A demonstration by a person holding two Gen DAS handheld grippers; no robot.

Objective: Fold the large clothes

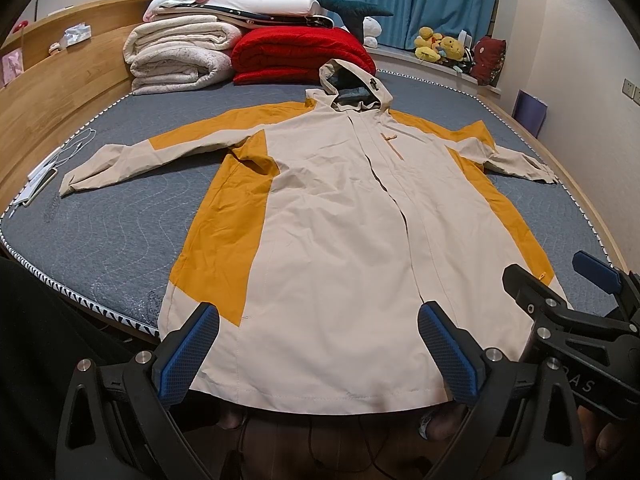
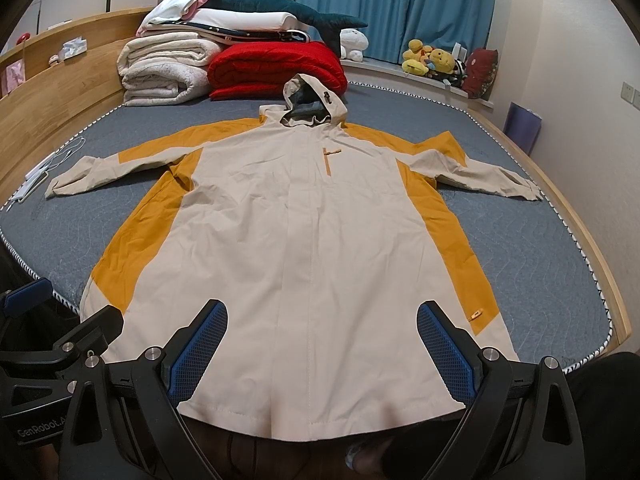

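A large beige jacket [image 1: 340,216] with mustard-yellow side panels and a hood lies flat, front up, on the grey mattress [image 1: 100,224], sleeves spread to both sides, hem hanging over the near edge. It also shows in the right wrist view [image 2: 304,232]. My left gripper [image 1: 318,354] is open and empty, hovering over the left half of the hem. My right gripper [image 2: 322,350] is open and empty over the hem's middle right. The right gripper's body shows in the left wrist view [image 1: 576,312], close beside the left one.
Folded white blankets [image 1: 180,56], a red quilt [image 1: 300,54] and a stack of bedding lie at the head of the bed. A phone and cable [image 1: 44,178] lie at the left mattress edge. A wooden frame [image 1: 60,80] borders the bed. Plush toys [image 1: 440,48] sit on the window ledge.
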